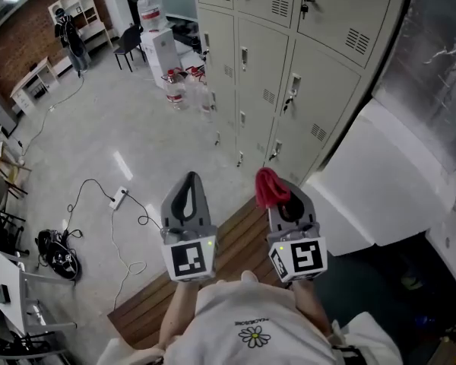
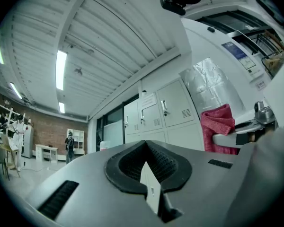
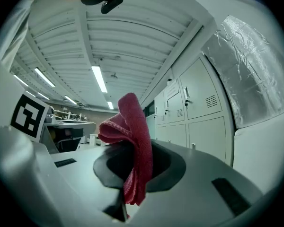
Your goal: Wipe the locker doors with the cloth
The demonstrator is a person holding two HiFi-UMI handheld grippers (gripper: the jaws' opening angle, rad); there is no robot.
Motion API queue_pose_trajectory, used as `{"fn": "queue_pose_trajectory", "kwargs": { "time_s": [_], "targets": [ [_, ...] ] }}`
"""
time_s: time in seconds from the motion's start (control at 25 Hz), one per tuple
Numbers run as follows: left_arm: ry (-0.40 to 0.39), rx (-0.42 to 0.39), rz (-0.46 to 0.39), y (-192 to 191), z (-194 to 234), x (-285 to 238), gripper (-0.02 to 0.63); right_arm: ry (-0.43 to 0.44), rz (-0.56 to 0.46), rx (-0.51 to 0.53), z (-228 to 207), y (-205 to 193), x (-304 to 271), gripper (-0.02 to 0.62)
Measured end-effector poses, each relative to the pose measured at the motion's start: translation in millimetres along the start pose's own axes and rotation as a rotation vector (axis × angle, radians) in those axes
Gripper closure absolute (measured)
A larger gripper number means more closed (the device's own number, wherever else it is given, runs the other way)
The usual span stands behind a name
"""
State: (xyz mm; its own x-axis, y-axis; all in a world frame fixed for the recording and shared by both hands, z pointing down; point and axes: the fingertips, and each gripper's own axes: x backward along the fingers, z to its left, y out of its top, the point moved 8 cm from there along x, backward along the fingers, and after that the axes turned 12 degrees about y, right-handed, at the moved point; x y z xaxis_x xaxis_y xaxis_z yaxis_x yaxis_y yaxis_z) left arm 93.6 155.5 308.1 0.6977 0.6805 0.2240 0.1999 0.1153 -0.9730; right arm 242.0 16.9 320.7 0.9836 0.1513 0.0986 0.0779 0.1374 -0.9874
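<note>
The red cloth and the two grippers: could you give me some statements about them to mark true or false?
1. The red cloth is clamped in the right gripper. True.
2. The left gripper holds a sponge. False: its jaws are shut on nothing.
3. The cloth is pressed against the locker doors. False: it is held clear of them.
4. Water bottles stand on the floor near those doors. True.

- Shining down brightly from long ceiling lights (image 2: 61,69).
- Glaring in a white streak on the floor (image 1: 124,166).
- Bending round and going dark at both gripper views' edges.
- Blurring a little up close.
</note>
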Motion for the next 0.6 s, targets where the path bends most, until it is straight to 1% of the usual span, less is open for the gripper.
{"fn": "queue_pose_trajectory", "kwargs": {
  "time_s": [0.12,0.28,0.36,0.48,0.6],
  "targets": [
    [0.020,0.003,0.006,-6,-7,-7,0.589,0.019,0.002,0.016,-11,-4,-1,0.569],
    [0.062,-0.006,0.002,-14,-12,-19,0.589,0.022,-0.001,-0.016,-34,-15,3,0.569],
    [0.082,0.002,0.006,-18,-15,-23,0.589,0.012,0.020,-0.035,-45,-25,6,0.569],
    [0.097,0.006,0.022,-22,-17,-31,0.589,0.010,0.050,-0.078,-56,-34,4,0.569],
    [0.103,0.001,0.024,-27,-14,-45,0.589,0.020,0.050,-0.080,-62,-39,-7,0.569]
  ]
}}
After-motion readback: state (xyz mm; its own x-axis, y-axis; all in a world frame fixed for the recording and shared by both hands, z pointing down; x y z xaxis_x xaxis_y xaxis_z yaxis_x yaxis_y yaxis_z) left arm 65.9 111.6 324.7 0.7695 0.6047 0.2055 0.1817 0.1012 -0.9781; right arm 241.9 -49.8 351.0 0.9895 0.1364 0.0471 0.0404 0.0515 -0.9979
